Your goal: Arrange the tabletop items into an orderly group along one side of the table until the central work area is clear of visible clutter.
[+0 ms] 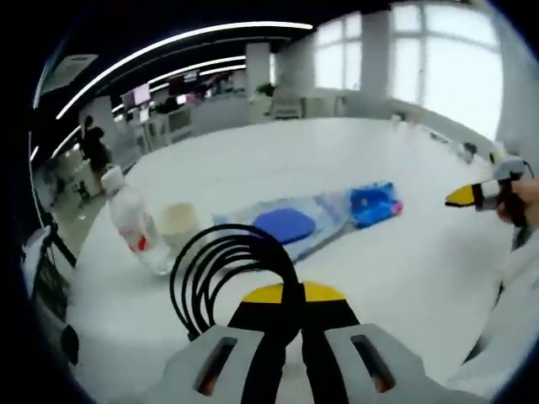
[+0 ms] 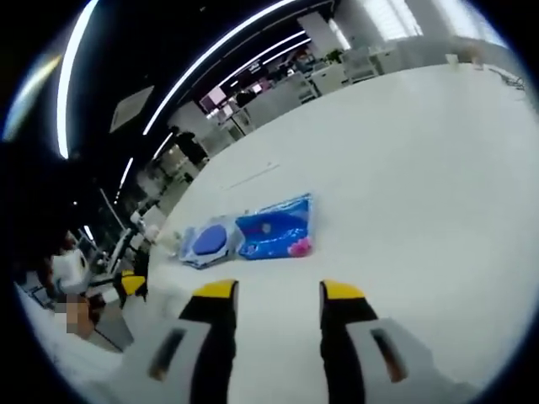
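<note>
Left gripper [image 1: 286, 296] hovering low over desk [image 1: 421, 252], clamping black cable coil [image 1: 227, 265] btwn closed jaws. Right gripper [image 2: 278, 290] hanging above desk, jaws apart, gripping nothing. Blue packet [image 1: 370, 204] and clear pouch w/ blue disc [image 1: 285, 225] lying mid-desk; bottle [image 1: 135, 220] and cup [image 1: 178, 221] standing nr left edge.

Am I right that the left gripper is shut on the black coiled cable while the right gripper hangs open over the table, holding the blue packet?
Not quite. The right gripper holds nothing: the right gripper view shows its jaws apart over bare table, with the blue packet lying apart beyond them. The rest stands: the left gripper is shut on the black coiled cable.
</note>
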